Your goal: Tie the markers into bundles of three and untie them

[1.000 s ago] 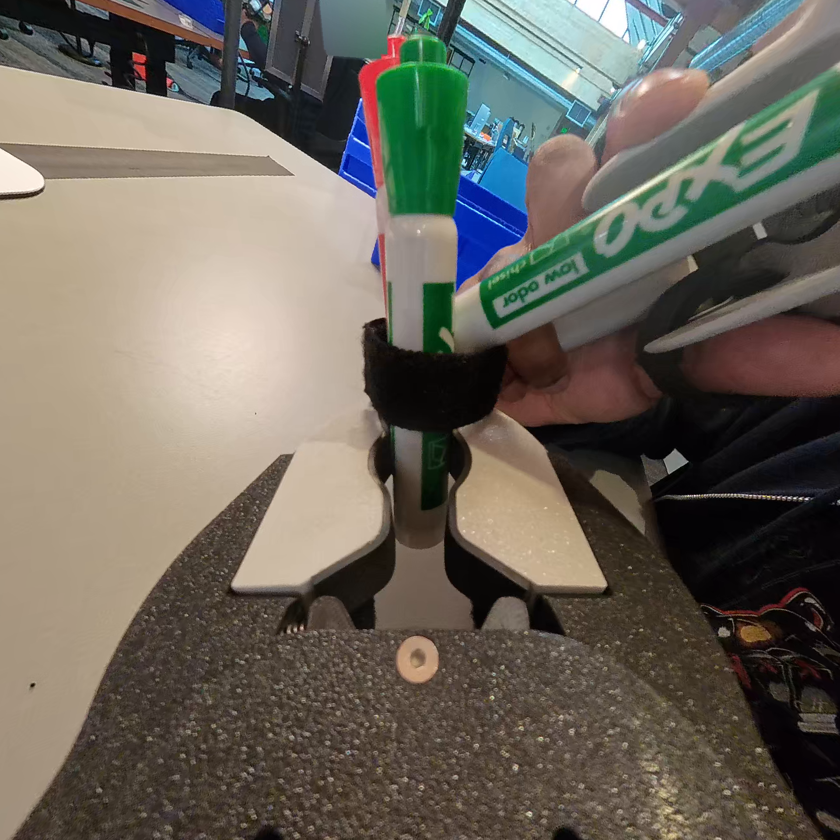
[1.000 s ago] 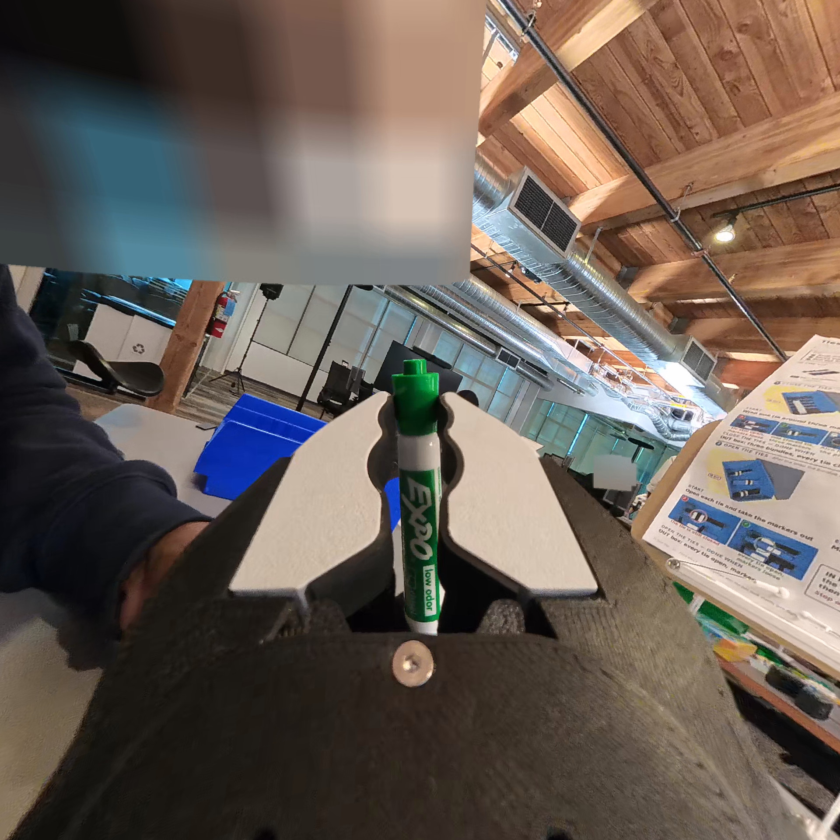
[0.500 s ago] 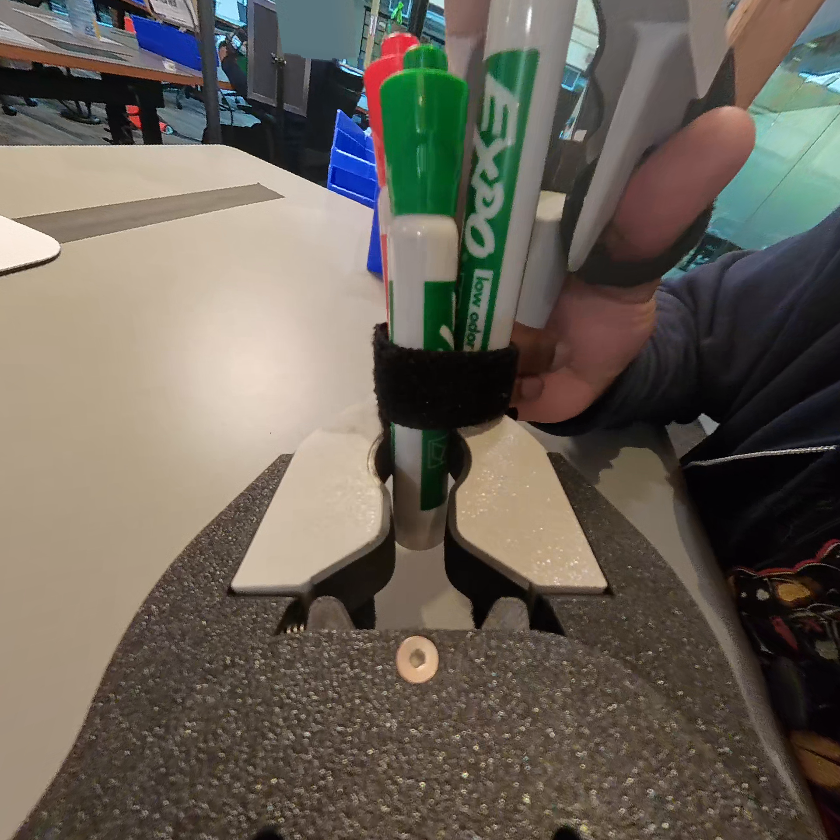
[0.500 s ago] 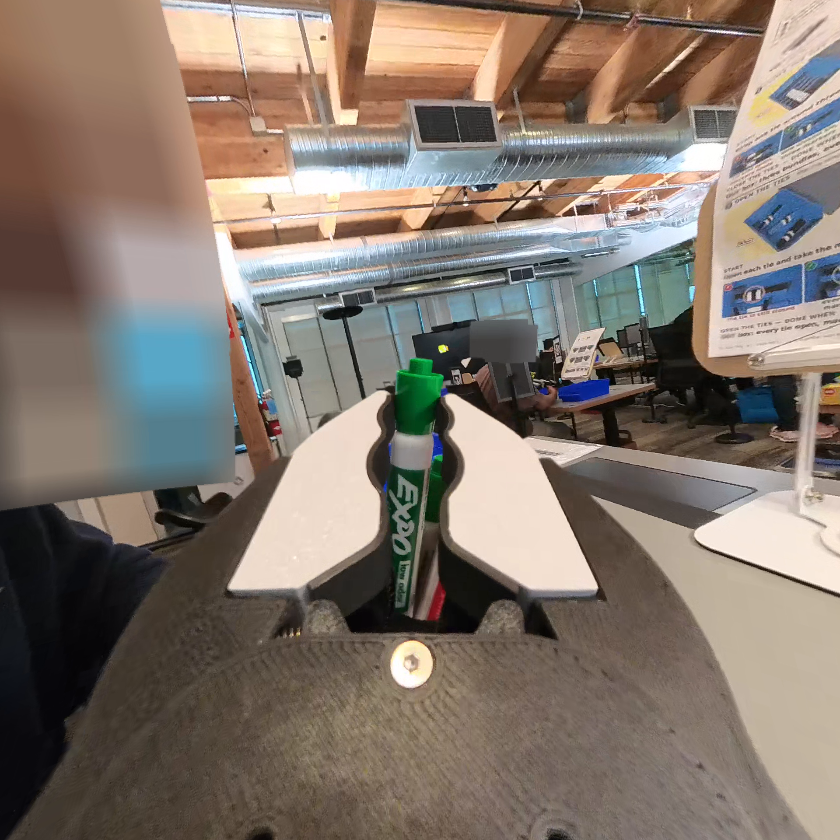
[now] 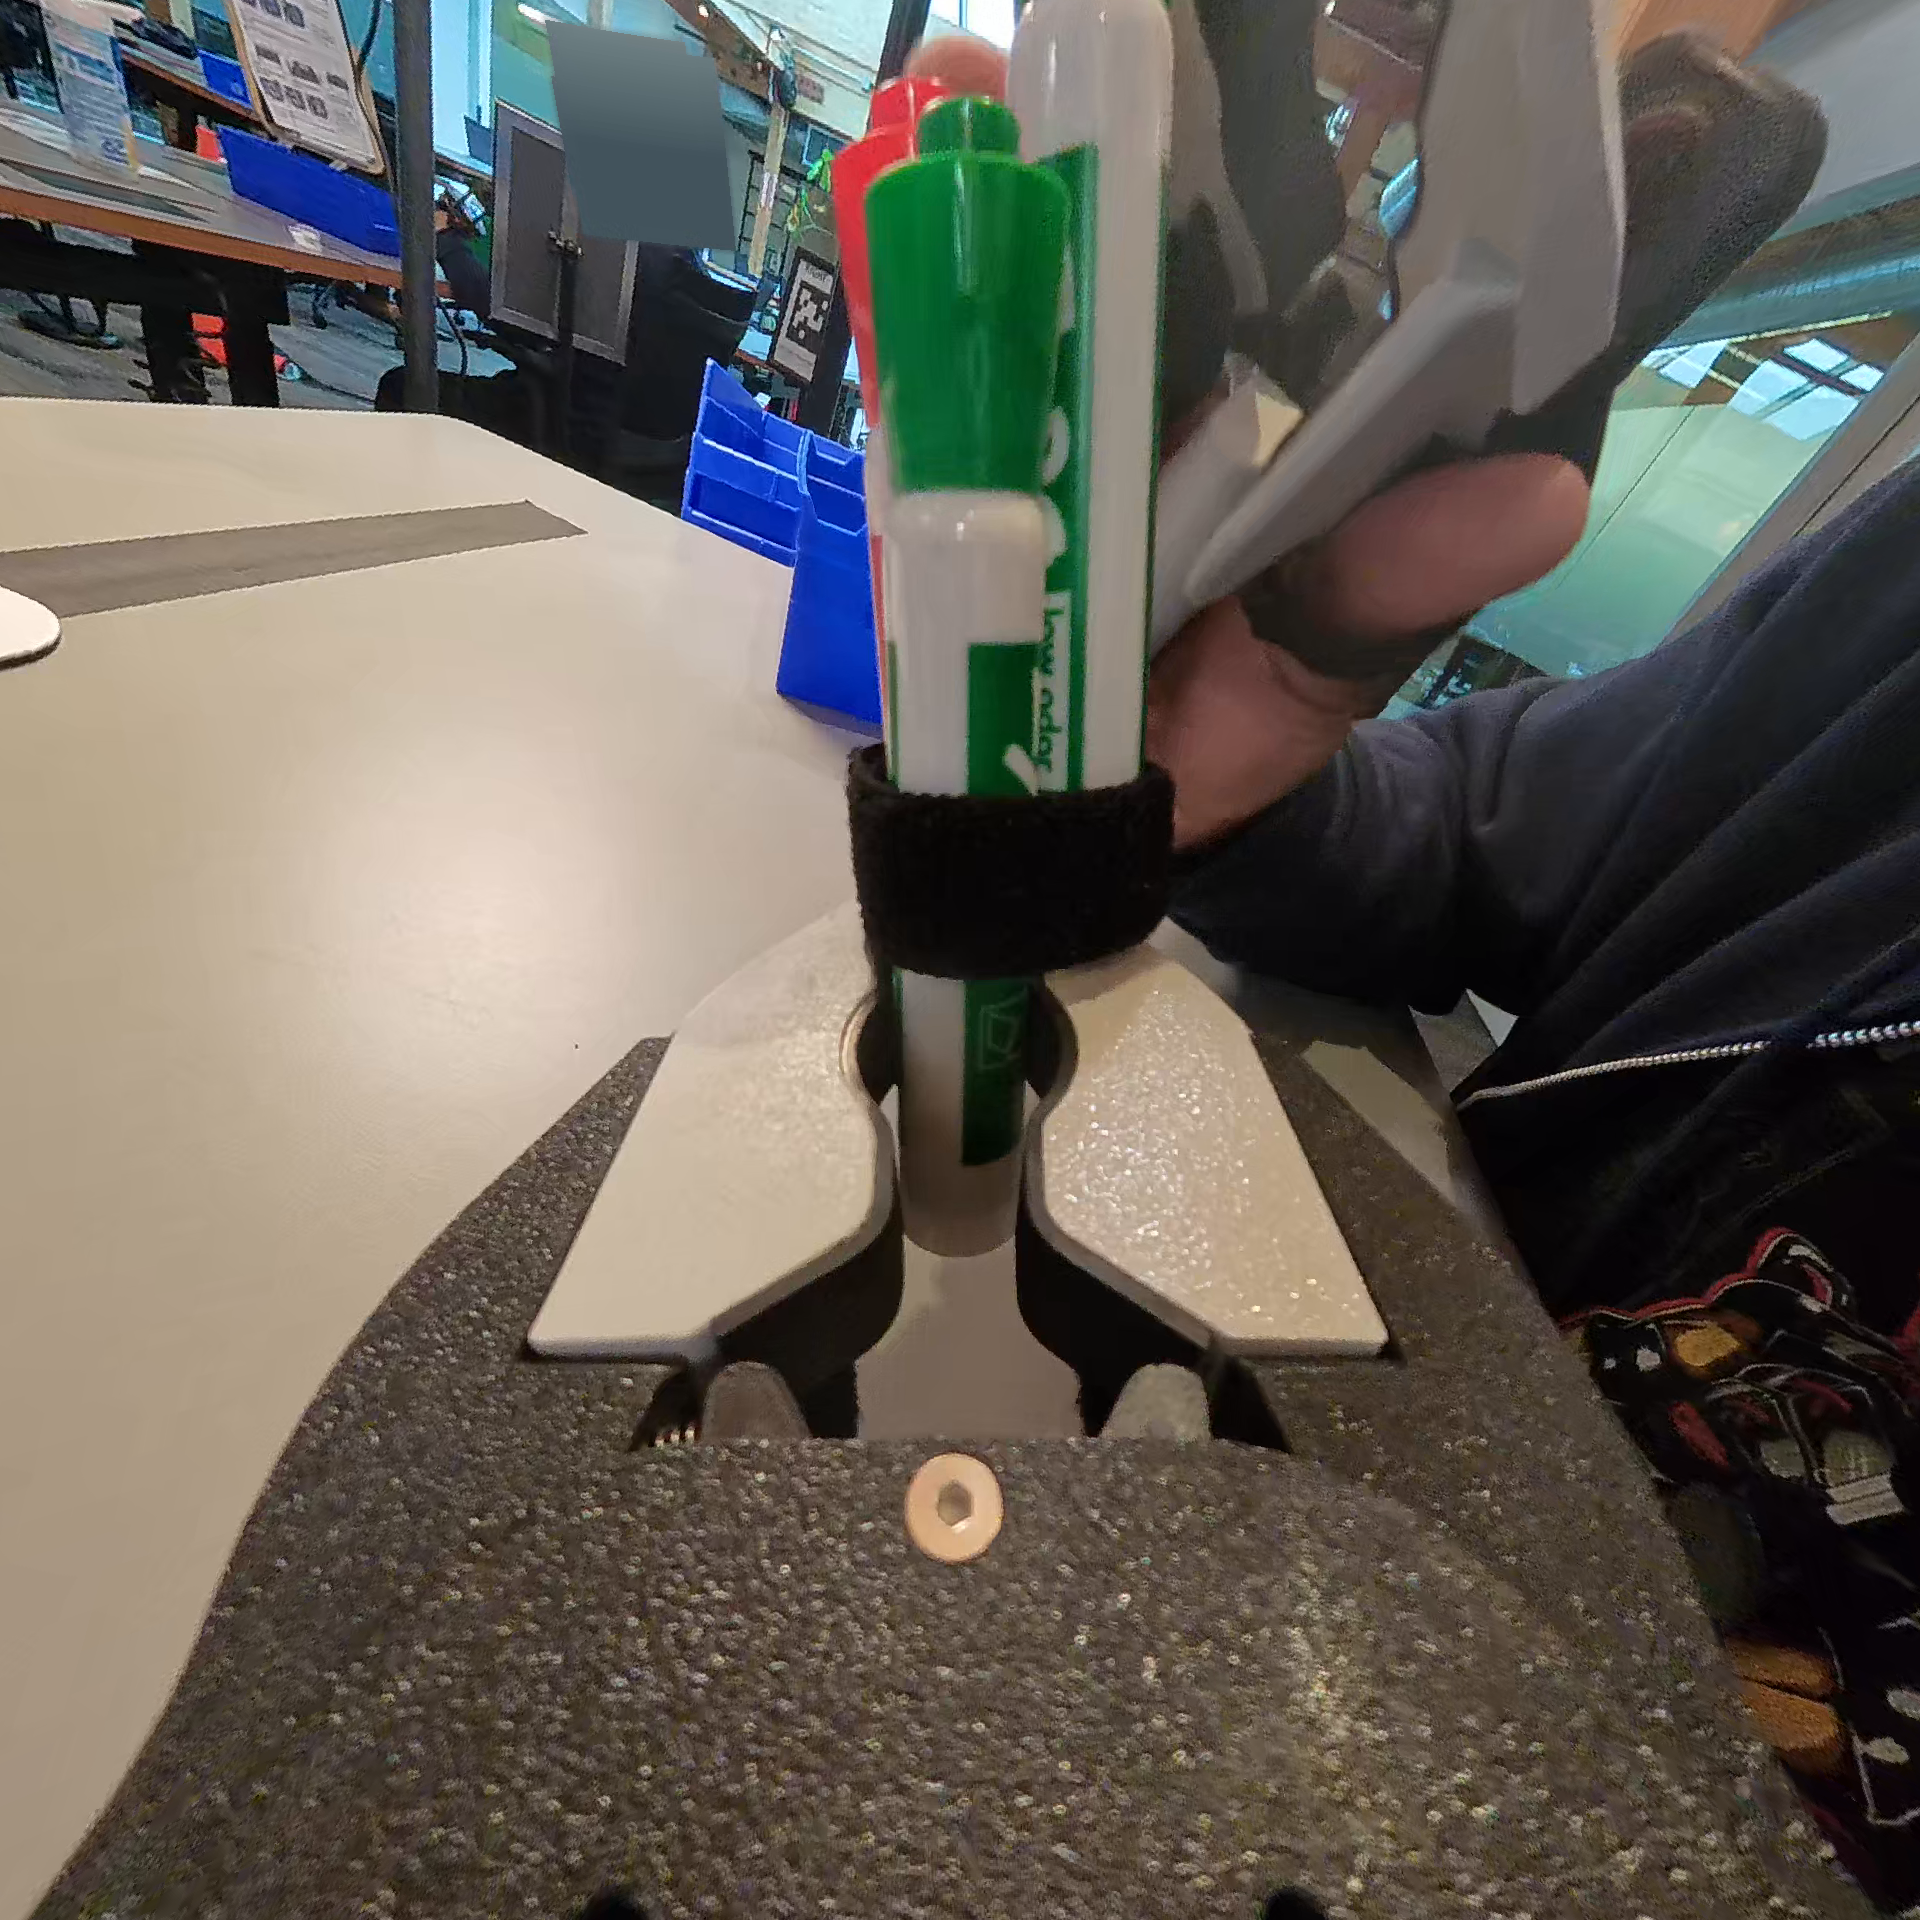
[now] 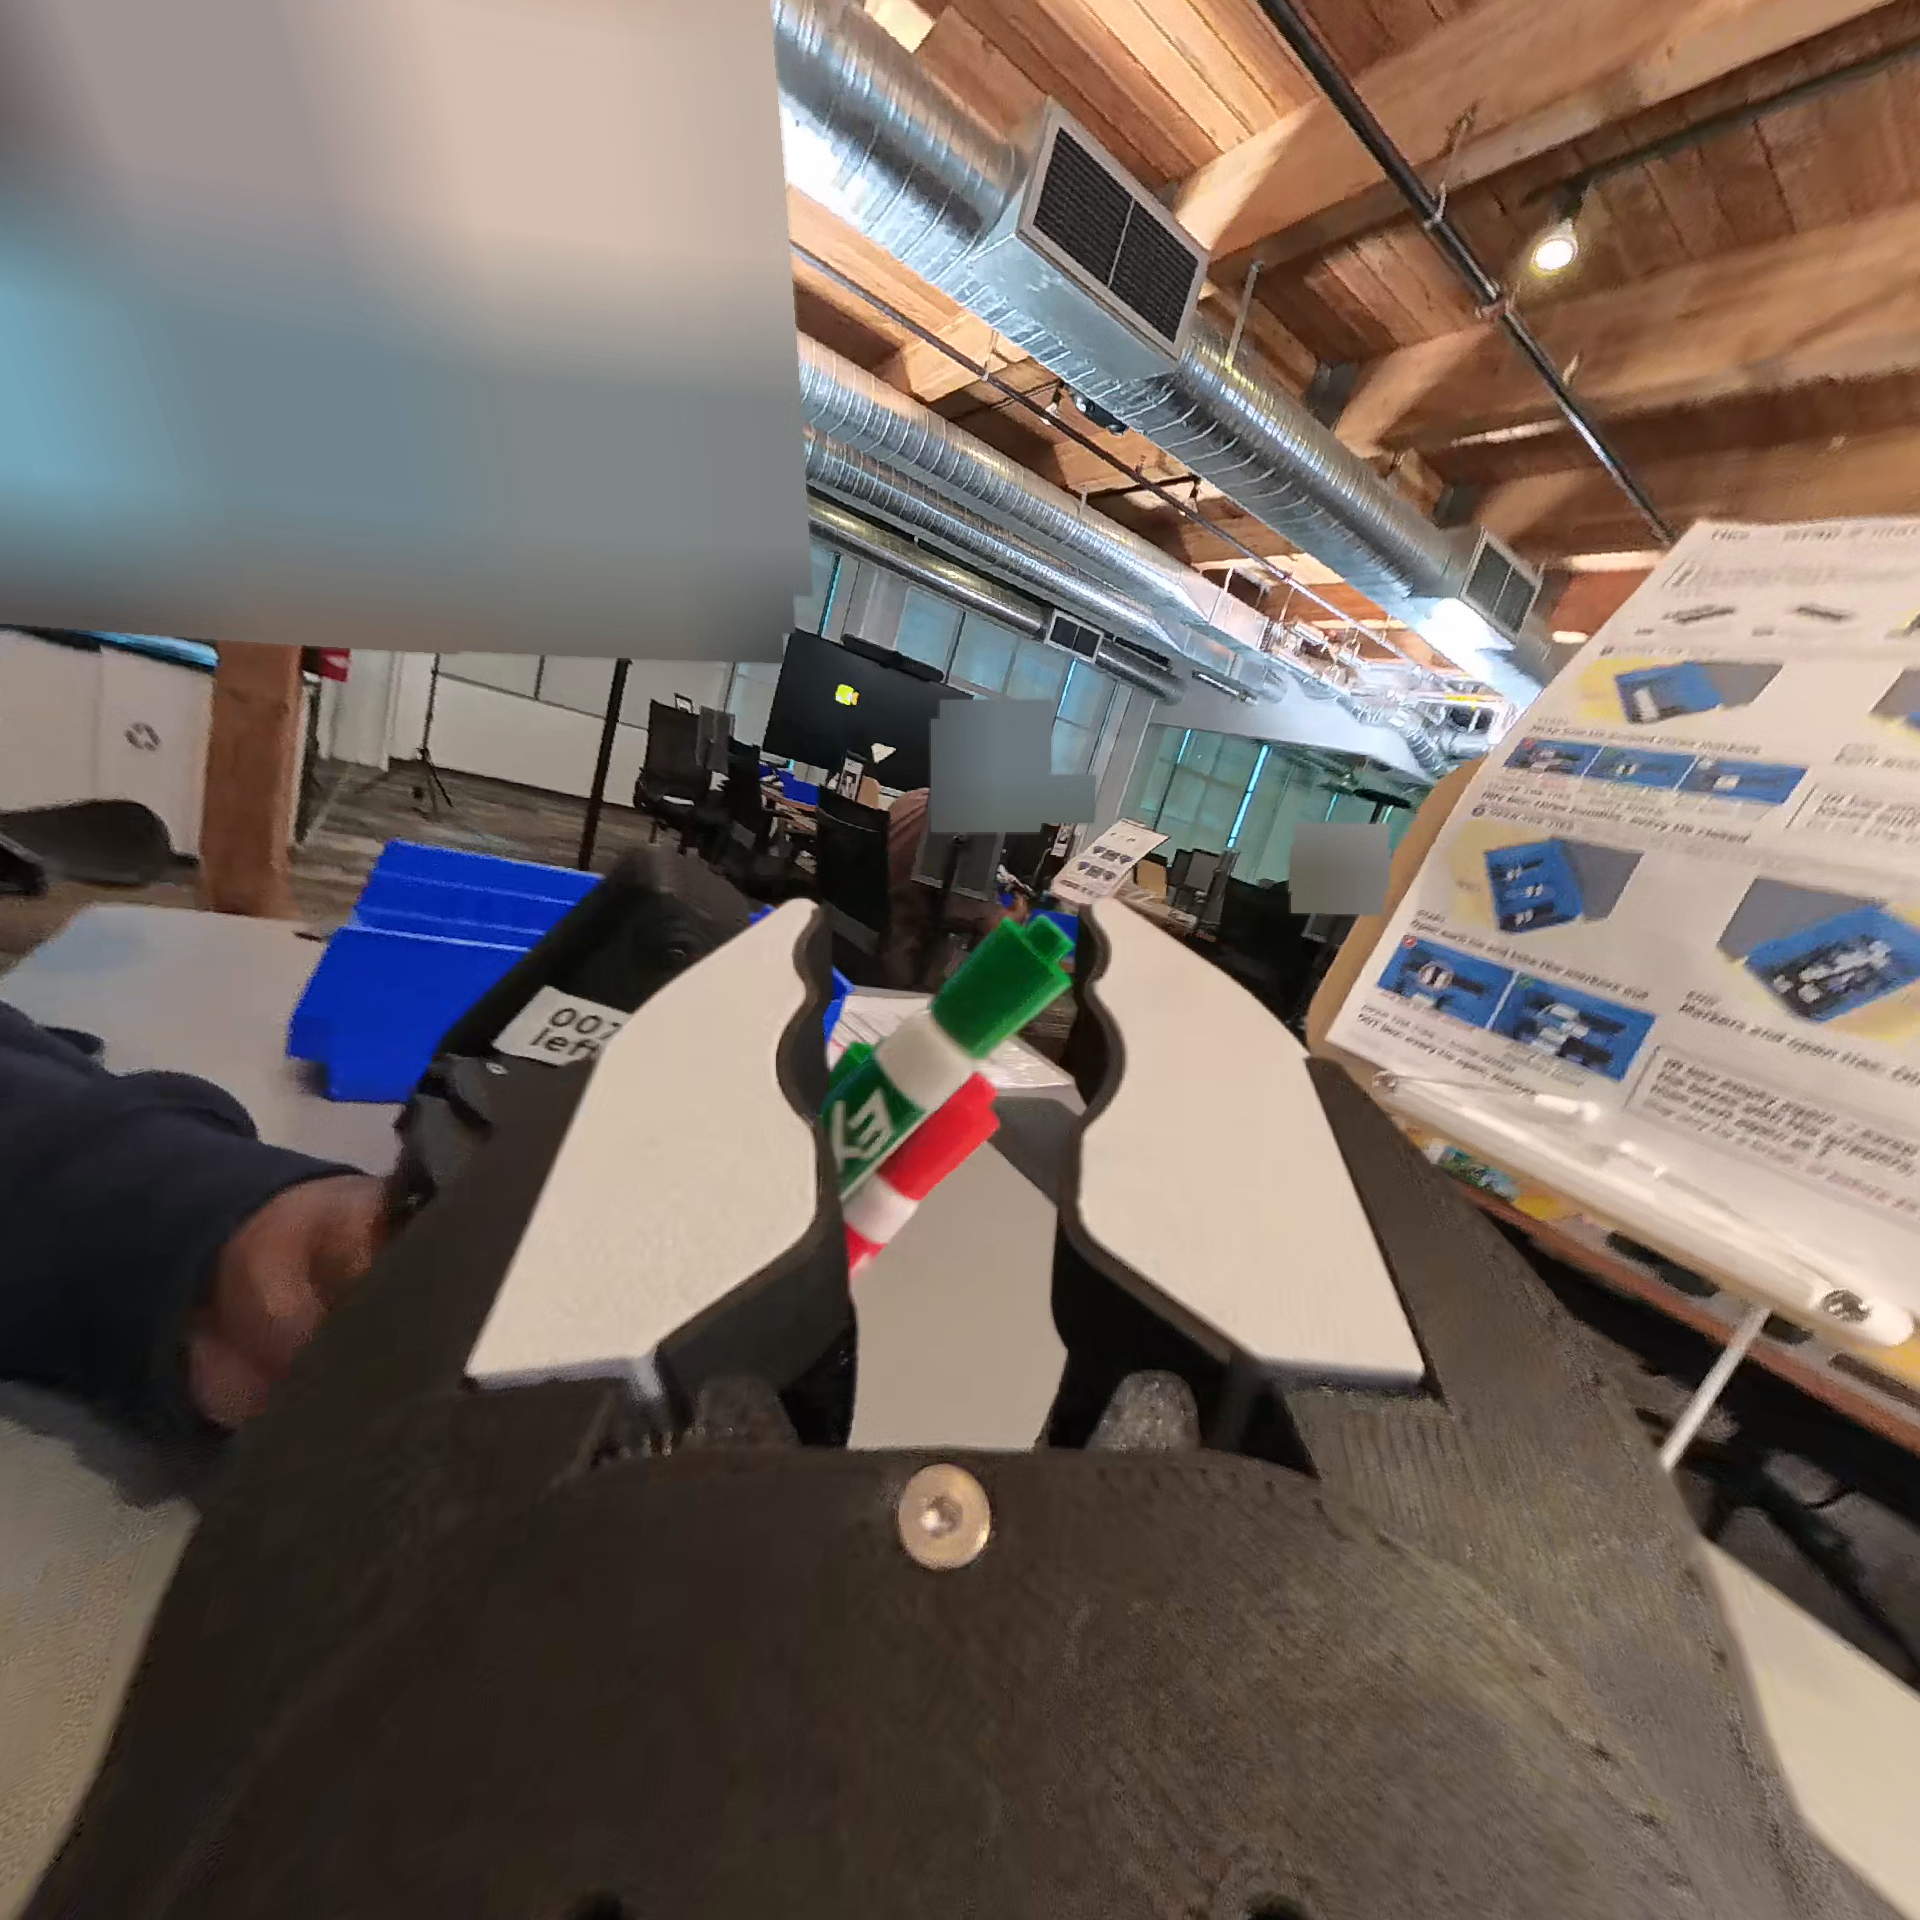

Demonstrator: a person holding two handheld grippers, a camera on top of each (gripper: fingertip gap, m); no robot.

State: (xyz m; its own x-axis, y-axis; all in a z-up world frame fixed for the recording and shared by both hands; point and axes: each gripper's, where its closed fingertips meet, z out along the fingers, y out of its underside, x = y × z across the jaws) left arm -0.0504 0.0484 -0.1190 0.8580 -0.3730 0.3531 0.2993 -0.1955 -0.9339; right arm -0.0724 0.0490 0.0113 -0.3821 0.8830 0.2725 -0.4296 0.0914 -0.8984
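a: left wrist view first. the left gripper (image 5: 961, 1081) is clenched on a green marker (image 5: 961, 623) that stands upright between its jaws, cap end up. a red marker (image 5: 868, 208) sits right behind it, mostly hidden, just the red cap poking out at about 11 o'clock of the green cap.

b: and the strap?

a: black strap (image 5: 1008, 873) is looped around the markers just above the fingertips. a second green marker (image 5: 1101, 416) stands inside the loop too, touching the first one at its 3 o'clock, white end up. so three in the loop.

b: where's the other one at?

a: the right gripper (image 5: 1455, 312) is at 1 to 2 o'clock of the bundle, tilted, one grey finger lying against that second marker. the person's hand (image 5: 1299, 665) is under it, dark sleeve (image 5: 1558, 831) trailing off toward 4 o'clock.

b: is it gripping though?

a: right wrist view says no. the right gripper (image 6: 945, 1039) has its jaws spread wide, released, with the marker bundle (image 6: 935, 1081) slanting through the gap, green cap pointing to 1 o'clock, red one under it. looks loose between the fingers, can't tell if it grazes either one.

b: anything around?

a: grey table (image 5: 364, 831) under everything, blue bins (image 5: 821, 582) at 12 o'clock behind the bundle, and an instruction sheet on a stand (image 6: 1662, 883) at 3 o'clock in the right wrist view. the left gripper's dark body shows at 9 o'clock there.
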